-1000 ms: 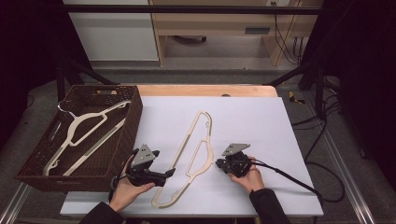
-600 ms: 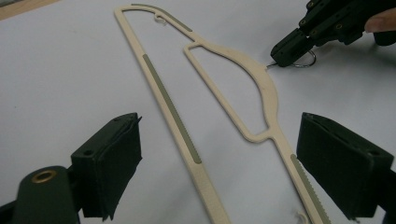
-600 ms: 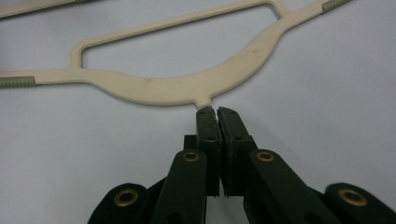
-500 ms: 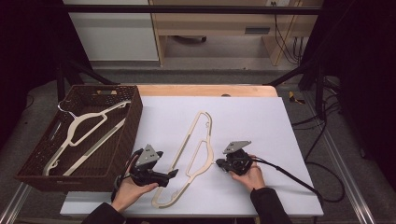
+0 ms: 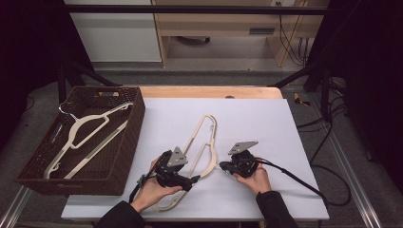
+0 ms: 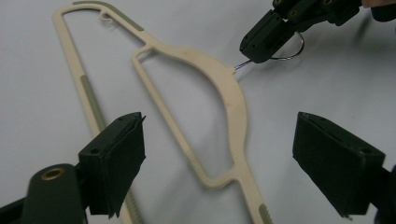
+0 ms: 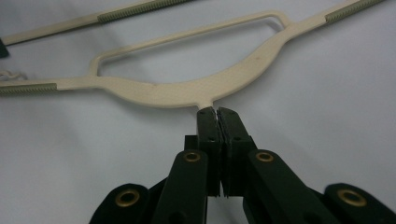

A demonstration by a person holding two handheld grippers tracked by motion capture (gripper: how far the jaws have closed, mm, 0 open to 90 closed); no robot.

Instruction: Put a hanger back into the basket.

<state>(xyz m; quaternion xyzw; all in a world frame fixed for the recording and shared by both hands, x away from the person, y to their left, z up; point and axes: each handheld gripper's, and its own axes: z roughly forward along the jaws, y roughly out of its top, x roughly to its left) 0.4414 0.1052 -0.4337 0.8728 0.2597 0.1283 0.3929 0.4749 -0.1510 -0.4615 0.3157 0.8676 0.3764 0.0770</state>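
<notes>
The cream hanger (image 5: pixel 202 147) lies flat on the white table (image 5: pixel 285 137), just below the centre of the high view; it looks light, thin and stiff, with a smooth surface likely to slip, so the wire hook and the neck are the surest holds. The right gripper (image 7: pixel 216 114) is clamped on that hook at the neck. The left gripper (image 6: pixel 219 154) hovers over the shoulder, its jaws wide apart and just now narrowing, touching nothing; a brown basket (image 5: pixel 128 142) at the left holds another hanger (image 5: pixel 81 130).

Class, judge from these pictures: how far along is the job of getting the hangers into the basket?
Done: one hanger lies in the basket. In hand: right gripper is shut on the wire hook of the table hanger; left gripper is open above it. Left: lifting it into the basket.
</notes>
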